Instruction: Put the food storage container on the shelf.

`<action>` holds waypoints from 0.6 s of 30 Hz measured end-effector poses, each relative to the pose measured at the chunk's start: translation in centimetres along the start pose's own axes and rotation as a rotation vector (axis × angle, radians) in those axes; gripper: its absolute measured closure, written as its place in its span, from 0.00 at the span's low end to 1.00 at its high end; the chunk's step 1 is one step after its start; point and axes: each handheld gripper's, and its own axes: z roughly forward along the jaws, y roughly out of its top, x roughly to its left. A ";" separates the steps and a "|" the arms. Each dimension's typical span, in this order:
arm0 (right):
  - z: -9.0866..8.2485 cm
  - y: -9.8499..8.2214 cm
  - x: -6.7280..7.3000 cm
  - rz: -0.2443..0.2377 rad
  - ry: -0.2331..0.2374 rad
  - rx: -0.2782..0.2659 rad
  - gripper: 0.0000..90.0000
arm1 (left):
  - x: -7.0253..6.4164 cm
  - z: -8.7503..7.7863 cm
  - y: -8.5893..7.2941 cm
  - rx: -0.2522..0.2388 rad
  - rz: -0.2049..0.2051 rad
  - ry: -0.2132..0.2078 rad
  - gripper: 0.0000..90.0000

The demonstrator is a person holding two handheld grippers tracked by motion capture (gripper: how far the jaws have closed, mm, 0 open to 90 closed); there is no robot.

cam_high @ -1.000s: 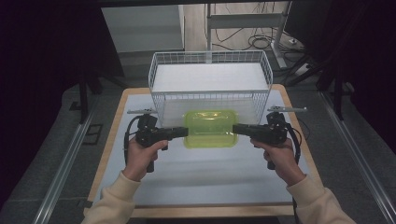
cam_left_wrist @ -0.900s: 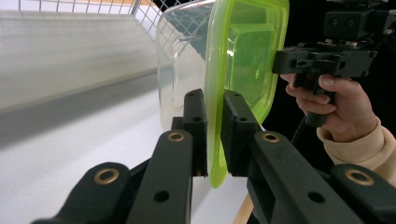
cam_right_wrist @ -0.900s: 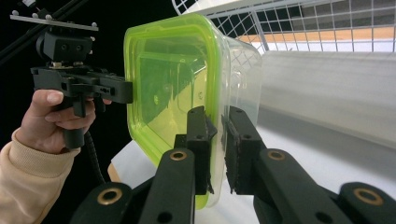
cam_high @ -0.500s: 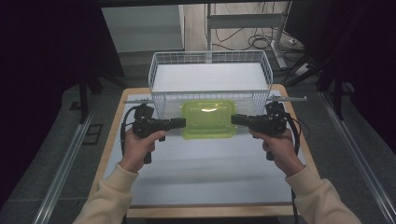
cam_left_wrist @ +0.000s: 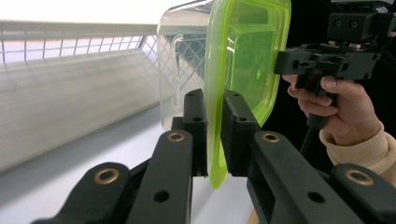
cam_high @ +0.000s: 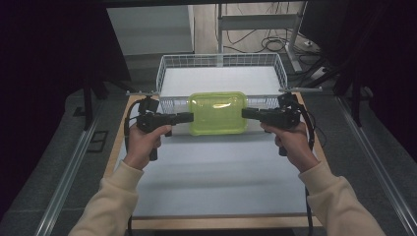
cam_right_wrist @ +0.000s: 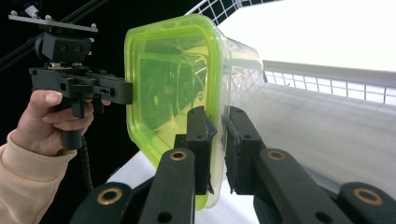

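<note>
Green-lidded box (cam_high: 218, 113), claws (cam_high: 188, 117) level, facing inward

1. You work in a lab or test room, not a home.
2. Your wooden table (cam_high: 147, 221) carries a white mat and a wire basket (cam_high: 221, 61).
3. Aluminium rails (cam_high: 64, 182) flank it; loose cables (cam_high: 275, 44) cross the floor beyond.

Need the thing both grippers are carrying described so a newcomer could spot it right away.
Start at the white wire basket at the table's far edge. Just in front of its near wall, a clear plastic container with a lime-green lid hangs between the left gripper and right gripper, each clamped on one end. Nothing else there is bright green.
</note>
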 end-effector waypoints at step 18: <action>0.6 3.6 -1.4 0.012 -0.031 -0.018 0.90 | 1.3 1.1 4.8 0.017 0.007 0.006 0.91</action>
